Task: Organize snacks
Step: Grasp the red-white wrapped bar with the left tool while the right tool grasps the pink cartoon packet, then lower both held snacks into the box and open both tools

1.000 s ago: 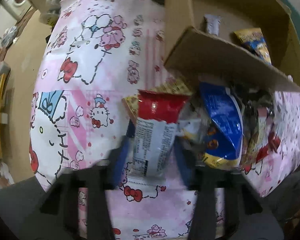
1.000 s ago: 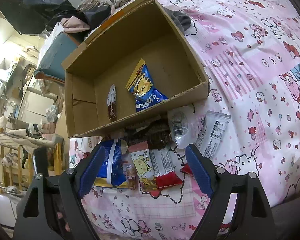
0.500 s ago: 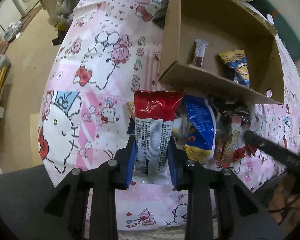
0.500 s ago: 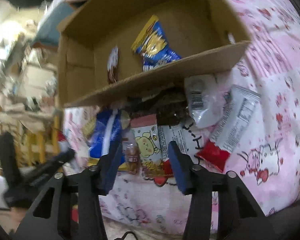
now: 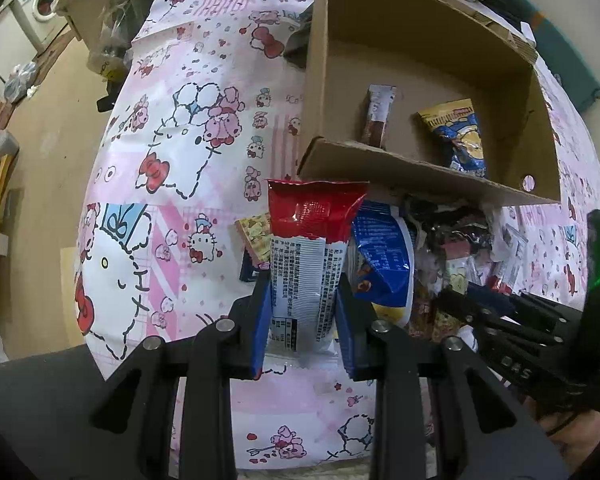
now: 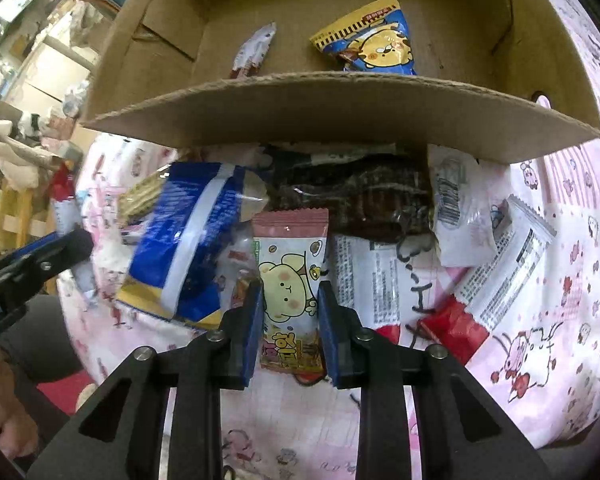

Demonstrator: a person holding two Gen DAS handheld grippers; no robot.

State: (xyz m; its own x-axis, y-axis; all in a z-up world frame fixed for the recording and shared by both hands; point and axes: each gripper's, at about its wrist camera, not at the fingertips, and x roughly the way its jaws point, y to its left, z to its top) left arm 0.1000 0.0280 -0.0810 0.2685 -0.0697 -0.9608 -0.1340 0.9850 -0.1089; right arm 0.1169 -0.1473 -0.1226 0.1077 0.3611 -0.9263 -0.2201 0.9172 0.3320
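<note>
My left gripper (image 5: 302, 284) is shut on a red-and-white snack packet (image 5: 306, 256) and holds it above the pink cloth in front of the cardboard box (image 5: 420, 172). My right gripper (image 6: 290, 300) is shut on a pink bear snack packet (image 6: 290, 280) in the pile before the box (image 6: 340, 116); it also shows at the right of the left wrist view (image 5: 480, 304). The box holds a blue-yellow chip bag (image 6: 374, 46) and a brown bar (image 6: 254, 52).
A blue bag (image 6: 188, 236), a dark wafer pack (image 6: 360, 200), white packets (image 6: 460, 208) and another red-and-white packet (image 6: 496, 280) lie on the Hello Kitty cloth (image 5: 172, 184) before the box. Floor and a washing machine (image 5: 40, 4) lie left.
My left gripper closed on the red-and-white packet and lifted it back. My right gripper moved in towards the pile and closed on the pink bear packet.
</note>
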